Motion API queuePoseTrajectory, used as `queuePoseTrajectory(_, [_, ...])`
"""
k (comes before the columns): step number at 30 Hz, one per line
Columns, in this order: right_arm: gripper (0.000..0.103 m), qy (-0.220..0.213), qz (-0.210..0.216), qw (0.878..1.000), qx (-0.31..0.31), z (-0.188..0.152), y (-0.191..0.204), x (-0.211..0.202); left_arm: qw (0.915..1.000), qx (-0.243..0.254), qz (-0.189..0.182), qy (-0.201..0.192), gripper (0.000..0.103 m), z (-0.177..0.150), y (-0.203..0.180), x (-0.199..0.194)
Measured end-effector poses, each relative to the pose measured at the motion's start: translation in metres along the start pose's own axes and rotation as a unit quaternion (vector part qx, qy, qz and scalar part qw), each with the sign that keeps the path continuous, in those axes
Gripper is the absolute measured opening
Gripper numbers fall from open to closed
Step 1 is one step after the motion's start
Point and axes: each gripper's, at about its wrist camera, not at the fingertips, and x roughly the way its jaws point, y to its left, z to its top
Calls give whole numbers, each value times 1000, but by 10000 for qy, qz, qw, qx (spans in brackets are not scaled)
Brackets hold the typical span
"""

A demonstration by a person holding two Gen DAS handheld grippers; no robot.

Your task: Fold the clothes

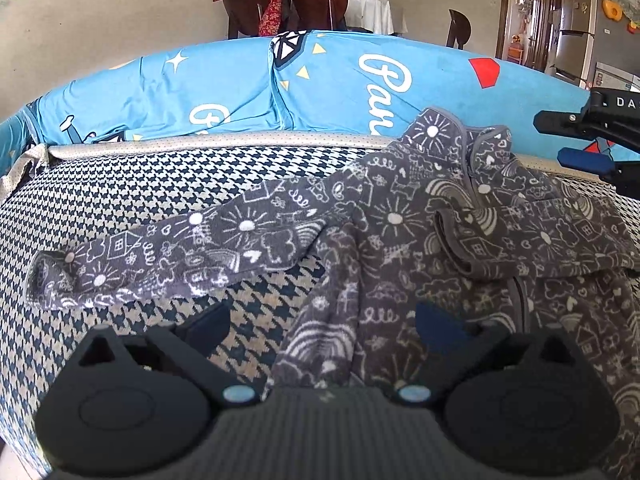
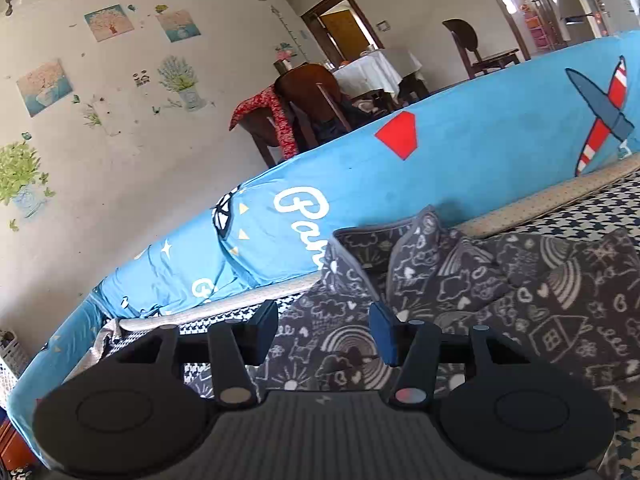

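left wrist: left gripper [image 1: 320, 330] fingers spread wide, holding nothing, low over the grey doodle-print garment [image 1: 420, 240] lying crumpled on the houndstooth cover [image 1: 140, 192], one sleeve stretched left; right gripper [image 1: 576, 140] at far right edge | right wrist: right gripper [image 2: 324, 334] fingers apart, empty, just above the garment's collar area [image 2: 384, 248], blue cushion [image 2: 460, 168] behind
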Motion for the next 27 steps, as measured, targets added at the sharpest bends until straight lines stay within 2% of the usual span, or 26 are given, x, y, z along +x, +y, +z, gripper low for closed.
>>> queuePoseTrajectory(10, [58, 22, -630, 9980, -10, 1, -27, -34, 9994, 306, -147, 67, 103, -7, -21, 2])
queuePoseTrajectory(18, [63, 37, -623, 9975, 327, -1, -41, -60, 9978, 619, -225, 27, 103, -13, -34, 2])
queuePoseTrajectory(27, [65, 423, -1198, 9914, 303, -21, -53, -89, 9981, 575, -236, 35, 103, -11, -32, 2])
